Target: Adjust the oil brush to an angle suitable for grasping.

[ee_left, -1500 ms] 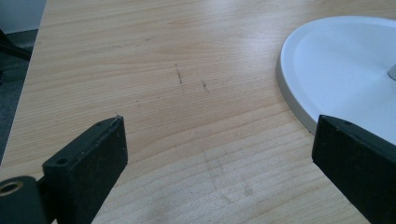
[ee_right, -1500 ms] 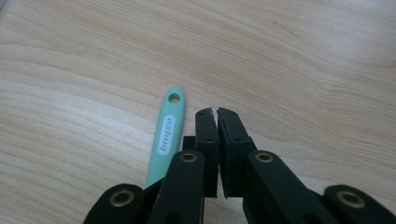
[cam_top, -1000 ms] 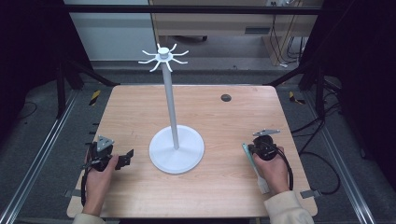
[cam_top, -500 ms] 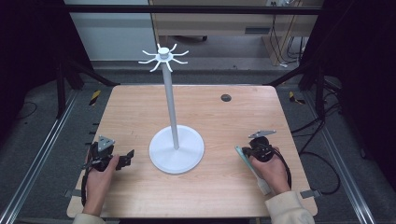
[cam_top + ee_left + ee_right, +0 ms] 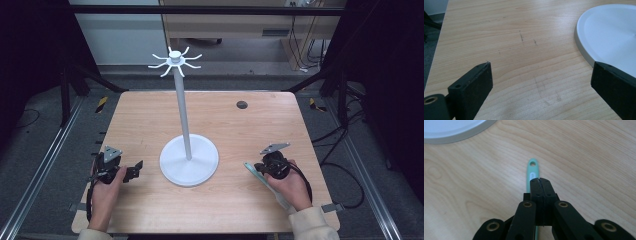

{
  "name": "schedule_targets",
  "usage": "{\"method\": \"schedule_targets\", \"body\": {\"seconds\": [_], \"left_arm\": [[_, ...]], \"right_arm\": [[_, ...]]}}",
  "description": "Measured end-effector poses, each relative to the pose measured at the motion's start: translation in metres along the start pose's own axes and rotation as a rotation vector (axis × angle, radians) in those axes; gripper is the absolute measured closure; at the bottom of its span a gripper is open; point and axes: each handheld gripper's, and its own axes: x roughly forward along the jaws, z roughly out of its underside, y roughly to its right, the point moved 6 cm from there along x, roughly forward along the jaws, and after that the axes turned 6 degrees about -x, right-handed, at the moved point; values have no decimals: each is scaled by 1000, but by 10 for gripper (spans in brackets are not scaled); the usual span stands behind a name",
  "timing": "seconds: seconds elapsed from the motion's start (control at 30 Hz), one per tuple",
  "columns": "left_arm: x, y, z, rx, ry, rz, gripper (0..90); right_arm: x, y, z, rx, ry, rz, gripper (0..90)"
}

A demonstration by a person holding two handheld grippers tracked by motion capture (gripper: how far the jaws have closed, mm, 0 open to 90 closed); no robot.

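my table (image 5: pixel 150 115) is pale wood with rounded corners, and its grain shows a few faint dark scuffs (image 5: pixel 521 37). a round white stand base (image 5: pixel 189 160) sits flat near the middle, its thin pole rising upright. a small dark round spot (image 5: pixel 242 104) lies toward the far right, well apart from the base.

You are working at a light wooden table with rounded corners (image 5: pixel 150 115), set on a grey carpeted floor (image 5: pixel 40 145). Beyond it stand a pale wooden cabinet (image 5: pixel 225 22) and a white wall panel (image 5: pixel 120 35). Black metal frame bars (image 5: pixel 200 9) surround you.
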Motion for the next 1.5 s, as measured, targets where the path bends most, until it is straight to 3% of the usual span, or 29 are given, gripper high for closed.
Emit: {"method": "schedule_targets", "body": {"seconds": [0.1,0.27,0.4,0.73,1.03,1.27,1.4,1.5], "left_arm": [[-1,-1,1,-4,-1,-4,35],[-2,-2,1,-5,0,-7,35],[-2,-2,1,-1,2,-9,35],[0,-2,1,7,7,-19,29],[0,-1,0,10,8,-11,27],[0,-1,1,10,7,-14,27],[0,-1,1,11,6,-13,27],[0,-1,1,10,5,-11,27]], "right_arm": [[-4,-5,0,-6,-18,-1,895],[-16,-16,2,-68,-114,-16,849],[-28,-14,4,-106,-185,-9,797],[-32,-10,15,-104,-297,-32,659],[-24,-13,20,-140,-381,-25,700],[-19,-12,24,-109,-425,-38,714],[-18,-11,25,-121,-431,-41,723],[-18,-13,25,-96,-442,-41,739]]}}
